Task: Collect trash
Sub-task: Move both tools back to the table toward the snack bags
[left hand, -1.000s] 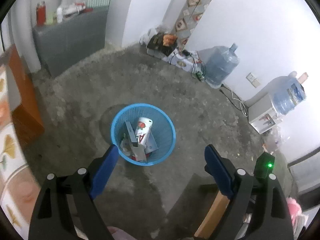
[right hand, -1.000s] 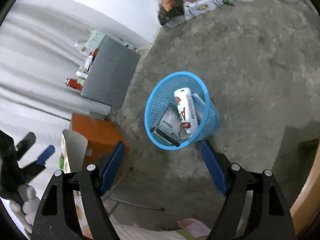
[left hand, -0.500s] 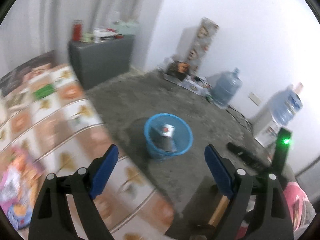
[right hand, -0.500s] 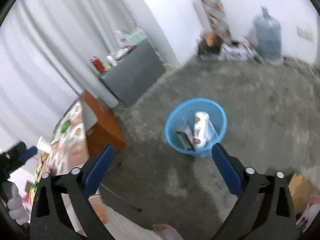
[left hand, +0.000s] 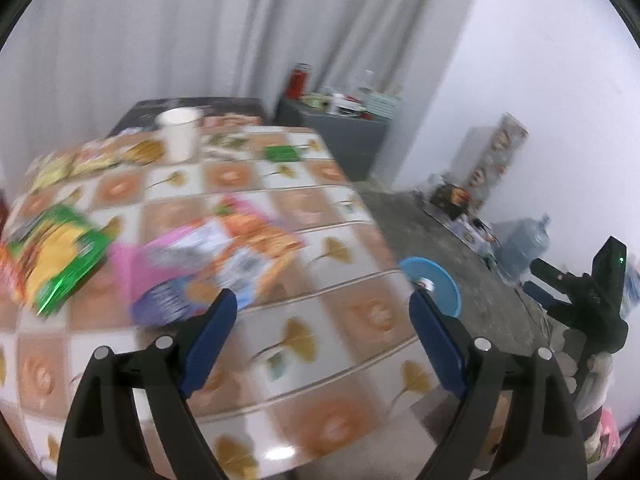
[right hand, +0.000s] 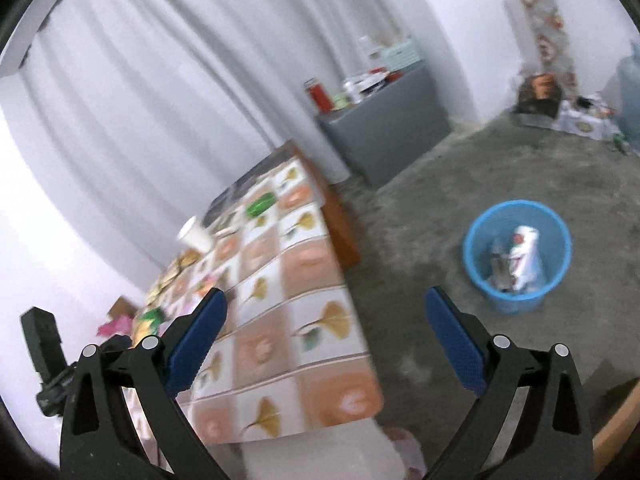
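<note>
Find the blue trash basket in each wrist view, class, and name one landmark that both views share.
Left wrist view: blue trash basket at right of centre, partly hidden behind the table edge.
Right wrist view: the basket at right, whole, on the floor.
Shared landmark: white paper cup on the patterned table.

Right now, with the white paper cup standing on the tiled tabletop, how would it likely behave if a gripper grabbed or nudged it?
The white paper cup stands upright and looks like thin paper, so it is probably light and would crush under a hard squeeze. Being tall for its base, a sideways nudge would likely tip it. Whether it holds anything cannot be seen.
</note>
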`<action>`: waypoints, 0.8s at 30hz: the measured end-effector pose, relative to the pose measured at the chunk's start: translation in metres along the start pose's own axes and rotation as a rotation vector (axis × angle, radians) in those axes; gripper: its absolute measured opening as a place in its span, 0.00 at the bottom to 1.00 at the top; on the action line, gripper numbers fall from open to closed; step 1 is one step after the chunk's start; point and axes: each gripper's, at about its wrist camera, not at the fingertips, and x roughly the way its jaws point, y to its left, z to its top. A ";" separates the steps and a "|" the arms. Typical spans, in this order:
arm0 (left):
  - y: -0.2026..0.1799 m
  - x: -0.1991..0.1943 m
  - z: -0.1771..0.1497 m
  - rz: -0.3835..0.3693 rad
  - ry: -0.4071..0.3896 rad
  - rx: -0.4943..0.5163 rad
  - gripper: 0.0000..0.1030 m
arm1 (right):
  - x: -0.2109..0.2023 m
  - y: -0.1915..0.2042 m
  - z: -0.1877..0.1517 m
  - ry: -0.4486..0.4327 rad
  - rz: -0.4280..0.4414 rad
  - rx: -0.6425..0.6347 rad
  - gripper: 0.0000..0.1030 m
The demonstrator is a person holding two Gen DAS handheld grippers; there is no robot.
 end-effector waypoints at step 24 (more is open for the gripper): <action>0.178 -0.068 -0.056 0.167 -0.151 -0.424 0.83 | 0.107 0.123 -0.048 0.394 0.272 -0.037 0.85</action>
